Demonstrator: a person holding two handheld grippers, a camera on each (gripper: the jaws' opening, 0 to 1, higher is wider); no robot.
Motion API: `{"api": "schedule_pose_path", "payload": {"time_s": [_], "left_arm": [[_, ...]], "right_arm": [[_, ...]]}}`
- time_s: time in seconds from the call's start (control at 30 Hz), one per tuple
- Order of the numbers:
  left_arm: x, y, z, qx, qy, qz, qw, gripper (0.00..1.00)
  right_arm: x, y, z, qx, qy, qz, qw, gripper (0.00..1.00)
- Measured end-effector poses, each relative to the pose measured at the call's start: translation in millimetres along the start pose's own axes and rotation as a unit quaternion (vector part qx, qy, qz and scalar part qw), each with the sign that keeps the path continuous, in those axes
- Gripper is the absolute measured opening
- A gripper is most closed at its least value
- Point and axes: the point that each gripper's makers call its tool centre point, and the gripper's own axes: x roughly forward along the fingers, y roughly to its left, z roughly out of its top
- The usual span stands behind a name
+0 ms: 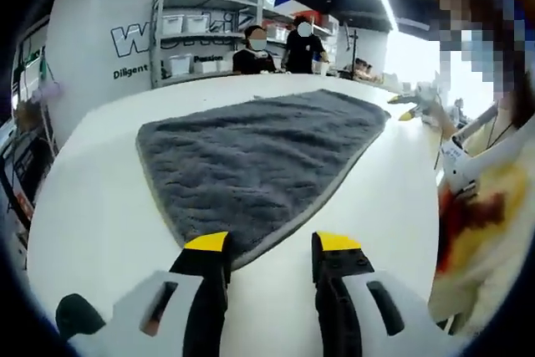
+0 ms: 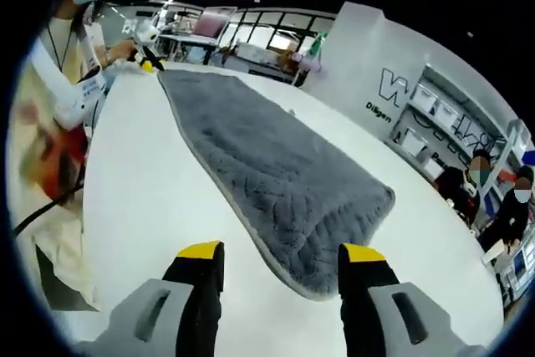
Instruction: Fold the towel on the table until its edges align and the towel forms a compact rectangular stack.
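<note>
A: Towel [image 1: 259, 160], grey, spread flat in a single layer on the white table [image 1: 100, 198]. Not yet folded, judging by the one visible thickness.

B: And from the right gripper view? Same towel [image 2: 276, 181], long axis running away from the jaws toward the far end of the table [image 2: 142, 198], near corner lying between the yellow tips.

A: Left gripper [image 1: 273, 244]: jaws parted wide, nothing between them but table and towel hem. Left yellow tip just at the light-trimmed edge, right tip over bare table. Contact with the cloth: cannot tell.

B: Right gripper [image 2: 282, 251]: likewise spread wide, holding nothing. Rounded corner of the towel directly ahead, a little toward the right jaw.

A: So, one short end, two corners, one gripper at each. About equally near, by the look of it.

B: Probably the approach before the first grasp. Next move likely a pinch at each corner, then a carry along the long axis to the far short edge.

A: Worth minding: plush cloth, thick hem, jaws needing to get under the edge rather than press down on it. Uneven lift would skew the fold and leave edges misaligned.

B: Also a person [image 2: 58, 123] standing close along one long side of the table, yellow-tipped tool near the far end. People [image 1: 280, 46] beyond the table by the shelves, well apart.
</note>
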Motion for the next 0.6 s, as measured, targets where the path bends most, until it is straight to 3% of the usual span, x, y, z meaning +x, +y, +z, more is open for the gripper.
{"api": "schedule_pose_path", "payload": {"time_s": [0.1, 0.23, 0.33, 0.5, 0.6], "left_arm": [[3.9, -1.8, -0.1, 0.0, 0.003, 0.005, 1.0, 0.33], [7.9, -5.4, -1.0, 0.018, 0.016, 0.011, 0.9997, 0.32], [8.8, -5.7, -1.4, 0.033, 0.027, 0.016, 0.999, 0.31], [10.5, -2.5, -2.0, 0.047, 0.037, 0.028, 0.9978, 0.25], [12.0, -0.6, -2.2, 0.051, 0.036, 0.033, 0.9975, 0.21]], "right_arm": [[1.2, 1.1, -2.4, 0.007, 0.002, 0.009, 0.9999, 0.51], [6.1, 4.7, -7.1, 0.045, 0.003, 0.028, 0.9986, 0.33], [7.8, -3.0, -15.3, 0.064, 0.008, 0.026, 0.9976, 0.34], [11.5, -11.9, -27.0, 0.151, 0.006, 0.019, 0.9884, 0.28], [16.3, -13.6, -29.7, 0.161, -0.003, 0.022, 0.9867, 0.26]]}}
